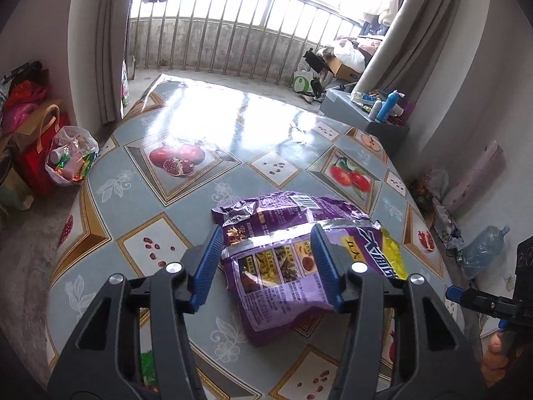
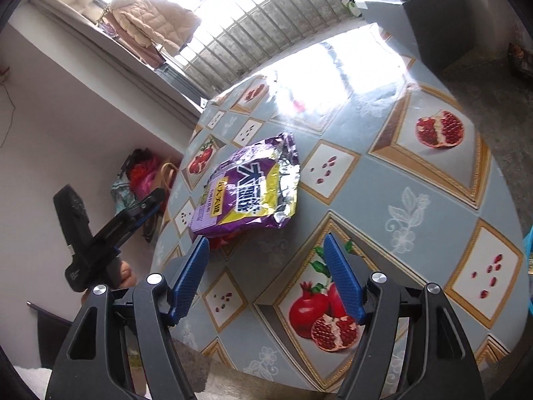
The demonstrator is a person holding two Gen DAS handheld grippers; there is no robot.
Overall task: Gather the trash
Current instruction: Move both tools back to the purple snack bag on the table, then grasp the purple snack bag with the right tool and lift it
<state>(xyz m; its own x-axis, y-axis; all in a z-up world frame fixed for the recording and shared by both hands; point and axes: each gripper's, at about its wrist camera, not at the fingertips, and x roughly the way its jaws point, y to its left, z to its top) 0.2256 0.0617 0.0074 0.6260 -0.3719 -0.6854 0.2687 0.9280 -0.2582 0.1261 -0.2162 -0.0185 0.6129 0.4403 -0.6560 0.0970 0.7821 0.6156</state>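
Note:
A crumpled purple and yellow snack bag lies on the round table with its fruit-print cover. In the left wrist view the bag shows between the blue fingers of my left gripper, whose jaws stand apart without pinching it. Seen from the right wrist, the left gripper hangs at the table's left edge, short of the bag. My right gripper is open over the near part of the table, nothing between its fingers, the bag just ahead of its left fingertip. It also shows at the picture's right edge.
On the floor to the left stands a white plastic bag full of wrappers, beside a red carrier bag. A grey box with bottles stands beyond the table on the right. A big water bottle lies by the right wall.

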